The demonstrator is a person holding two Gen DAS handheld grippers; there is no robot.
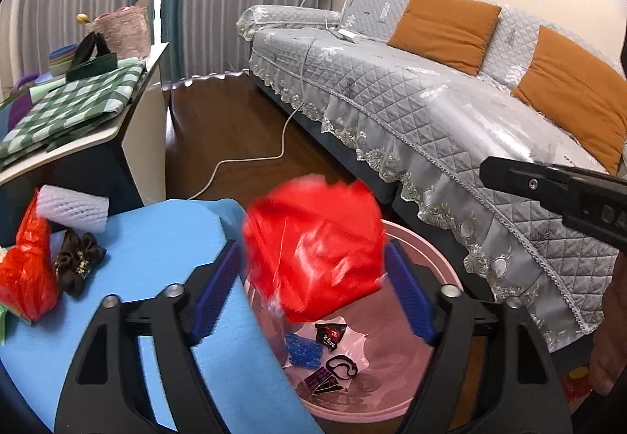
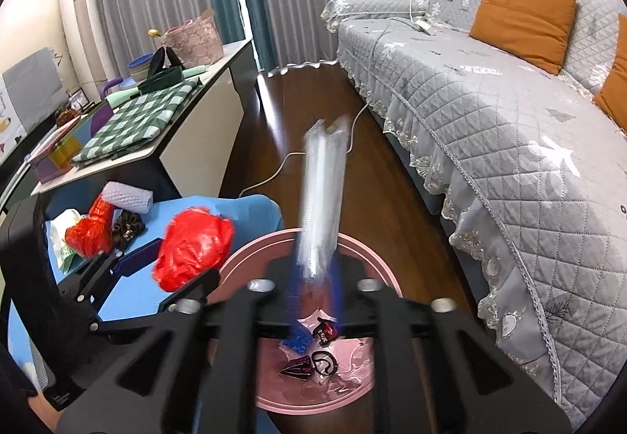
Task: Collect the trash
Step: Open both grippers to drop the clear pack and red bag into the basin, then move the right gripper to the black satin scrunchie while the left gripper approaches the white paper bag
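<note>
Hanging between the spread pads of the left gripper (image 1: 313, 289), a red plastic bag (image 1: 313, 246) is seen above the pink basin (image 1: 423, 250); a clear wrapper (image 2: 321, 199) stands blurred between the right gripper's (image 2: 315, 301) parted pads.

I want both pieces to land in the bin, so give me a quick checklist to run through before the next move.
1. Crumpled red plastic bag sits between the left gripper fingers, which stand wide: ok.
2. Red bag is over the round pink plastic basin: ok, though in the right wrist view it looks near the rim.
3. Clear plastic wrapper is between the right gripper fingers, over the basin: ok.
4. Whether the right pads still press on the wrapper: cannot tell, the picture is blurred.
5. Basin has room; only a few small scraps lie on its bottom: ok.
6. More trash left on the blue table: not ok, second red bag remains.
</note>
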